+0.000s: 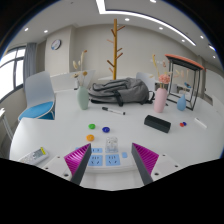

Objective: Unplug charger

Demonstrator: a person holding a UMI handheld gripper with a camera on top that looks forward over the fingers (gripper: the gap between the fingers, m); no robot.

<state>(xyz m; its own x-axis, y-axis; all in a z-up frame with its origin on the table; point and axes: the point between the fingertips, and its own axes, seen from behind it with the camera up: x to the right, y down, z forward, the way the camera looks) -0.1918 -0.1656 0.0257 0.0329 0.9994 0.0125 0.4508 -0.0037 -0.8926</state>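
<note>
Tongs (112,160) released, pink pads apart at bottom centre, hovering over white worktop (120,135). Between them, a white power strip (105,158), presumably bearing the charger. Centre right, black box (157,123); upper centre, grey backpack (118,92).

grey backpack (118,92) beside pink bottle (160,98)

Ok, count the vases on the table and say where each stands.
2. A green vase stands left of the grey backpack; a pink vase stands right of it. Both lie far beyond the open claw. The backpack may hide more.
</note>
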